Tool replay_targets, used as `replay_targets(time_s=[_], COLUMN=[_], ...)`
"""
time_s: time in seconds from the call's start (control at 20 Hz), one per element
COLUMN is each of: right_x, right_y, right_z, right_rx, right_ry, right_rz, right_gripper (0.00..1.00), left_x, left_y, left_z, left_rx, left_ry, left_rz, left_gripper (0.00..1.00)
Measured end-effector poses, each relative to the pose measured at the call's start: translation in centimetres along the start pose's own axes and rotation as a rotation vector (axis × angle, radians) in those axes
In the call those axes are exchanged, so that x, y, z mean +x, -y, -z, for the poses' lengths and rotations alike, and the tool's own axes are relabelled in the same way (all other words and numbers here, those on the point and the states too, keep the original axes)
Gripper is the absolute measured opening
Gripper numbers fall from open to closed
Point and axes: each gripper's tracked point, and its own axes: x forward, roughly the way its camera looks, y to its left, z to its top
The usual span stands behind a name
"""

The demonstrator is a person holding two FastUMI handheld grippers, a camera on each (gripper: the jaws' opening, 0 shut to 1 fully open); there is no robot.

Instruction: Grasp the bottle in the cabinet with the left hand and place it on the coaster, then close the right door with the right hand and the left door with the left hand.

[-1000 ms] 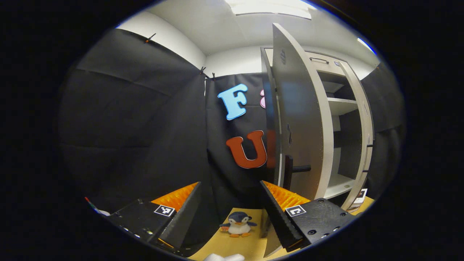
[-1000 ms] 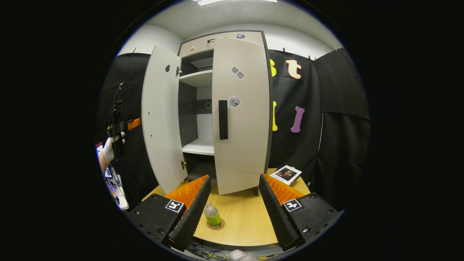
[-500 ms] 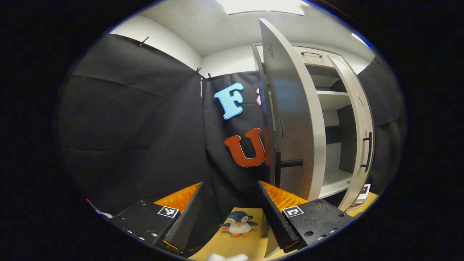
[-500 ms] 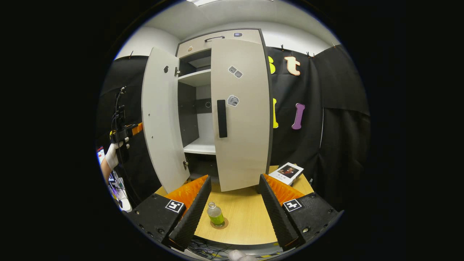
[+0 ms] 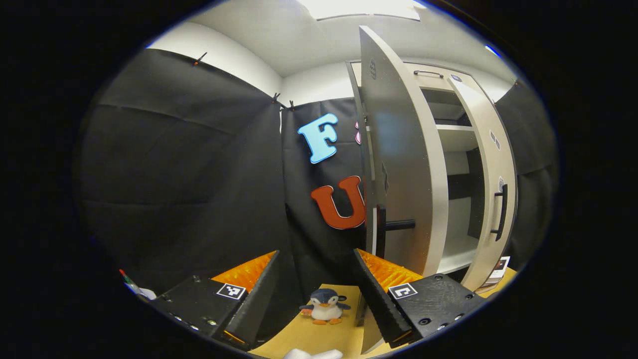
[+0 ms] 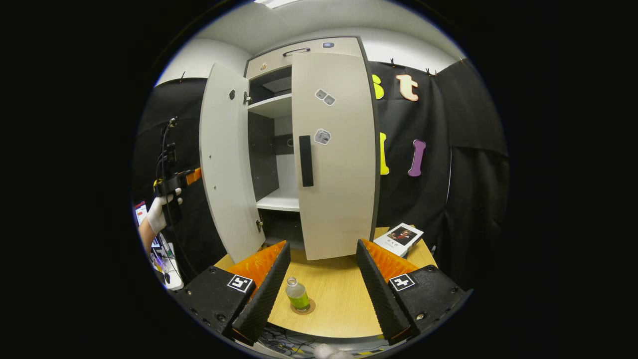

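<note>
Recording booth: black cloth walls (image 6: 468, 149), cabinet (image 6: 309, 55) on table (image 6: 334, 304).

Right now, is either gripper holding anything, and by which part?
Nothing is held. The left gripper and right gripper are both open and empty; the bottle stands free on the coaster.

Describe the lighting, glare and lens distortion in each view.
Left gripper view: ceiling light blown out; soft bluish sheen on the left door; door edges bow strongly. Right gripper view: even light, cabinet sides curve slightly, bottle sharp on its coaster.
</note>
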Motion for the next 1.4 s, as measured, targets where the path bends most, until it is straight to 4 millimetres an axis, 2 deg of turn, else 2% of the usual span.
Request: replay_targets(time_s=[0.3, 0.35, 0.45, 0.55, 0.75, 0.8, 0.85, 0.9, 1.0, 1.05, 1.2, 1.4], right_x=[0.3, 0.3, 0.3, 0.3, 0.1, 0.1, 0.0, -0.1, 0.1, 0.1, 0.6, 1.2], right_y=[2.2, 2.7, 3.4, 4.2, 6.0, 6.3, 6.5, 6.7, 7.2, 7.2, 6.9, 5.8], right_z=[-0.7, -0.9, -1.2, -1.3, -1.4, -1.4, -1.4, -1.5, -1.5, -1.6, -1.7, -2.0], right_rx=[-0.012, -0.017, -0.026, -0.033, -0.047, -0.048, -0.047, -0.045, -0.044, -0.043, -0.038, -0.043], right_ry=[-0.006, -0.003, -0.004, -0.010, -0.022, -0.023, -0.023, -0.023, -0.021, -0.020, -0.015, -0.006], right_rz=[-0.027, -0.031, -0.039, -0.046, -0.041, -0.039, -0.037, -0.036, -0.034, -0.033, -0.033, -0.030], right_gripper=[0.82, 0.82, 0.82, 0.82, 0.82, 0.82, 0.82, 0.82, 0.82, 0.82, 0.82, 0.82], left_x=[-1.0, -1.0, -1.2, -1.3, -0.3, 0.0, 0.4, 0.7, 0.7, 0.6, -0.3, -3.2], left_y=[3.7, 4.4, 6.1, 8.4, 14.7, 15.9, 16.7, 17.4, 18.3, 18.4, 18.2, 18.1], left_z=[-0.1, -0.1, -0.1, -0.2, 0.8, 0.9, 0.9, 0.9, 0.9, 0.8, 0.5, 0.8], left_rx=[0.007, 0.002, -0.018, -0.034, -0.071, -0.087, -0.103, -0.118, -0.122, -0.116, -0.089, -0.085], left_ry=[-0.010, -0.013, -0.020, -0.023, -0.060, -0.069, -0.072, -0.077, -0.086, -0.083, -0.082, -0.102], left_rz=[0.016, 0.021, 0.037, 0.071, 0.170, 0.178, 0.182, 0.186, 0.191, 0.192, 0.199, 0.229], left_gripper=[0.88, 0.92, 0.88, 0.88, 0.90, 0.90, 0.97, 0.95, 0.95, 0.98, 0.95, 0.95])
